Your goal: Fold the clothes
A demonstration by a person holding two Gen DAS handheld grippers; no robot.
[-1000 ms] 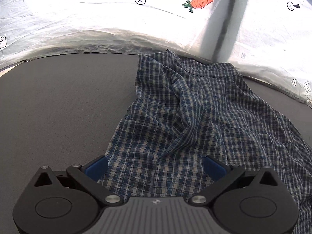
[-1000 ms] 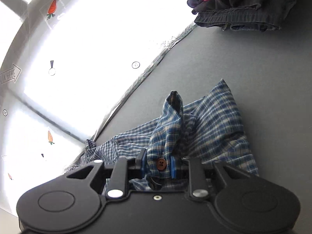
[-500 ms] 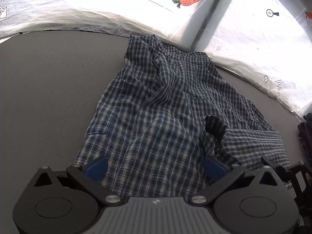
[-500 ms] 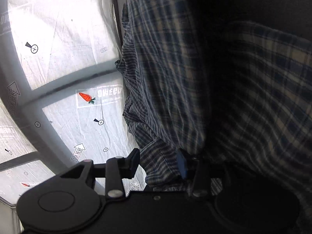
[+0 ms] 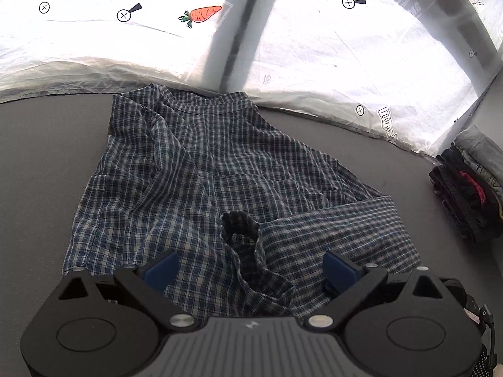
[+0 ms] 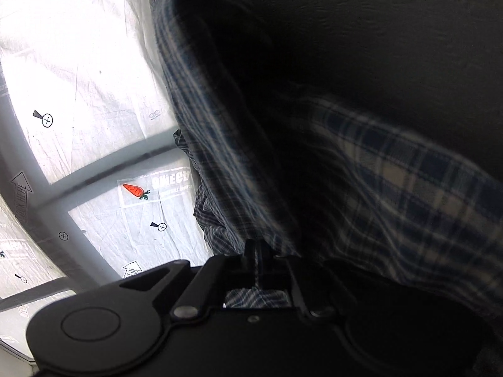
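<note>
A blue and white plaid shirt (image 5: 195,163) lies spread on the dark grey table (image 5: 47,157), collar toward the far edge. One sleeve is laid across its lower part, with the cuff (image 5: 240,226) standing up and open. My left gripper (image 5: 250,268) hovers over that sleeve. Its jaws are wide and closing, the sleeve lies between the blue pads (image 5: 160,267), and neither pad presses on it. In the right wrist view my right gripper (image 6: 259,257) is shut on a fold of the shirt (image 6: 220,125), which fills the dark, close view.
A stack of folded dark and grey clothes (image 5: 468,185) stands at the table's right side. White plastic sheeting (image 5: 314,47) with carrot and arrow marks backs the far edge. Bare table shows left of the shirt.
The right gripper let go of the buttoned cuff, rolled and dropped, then shut on the shirt fabric. The sleeve now lies across the shirt between the left gripper's fingers, which have narrowed a little.
</note>
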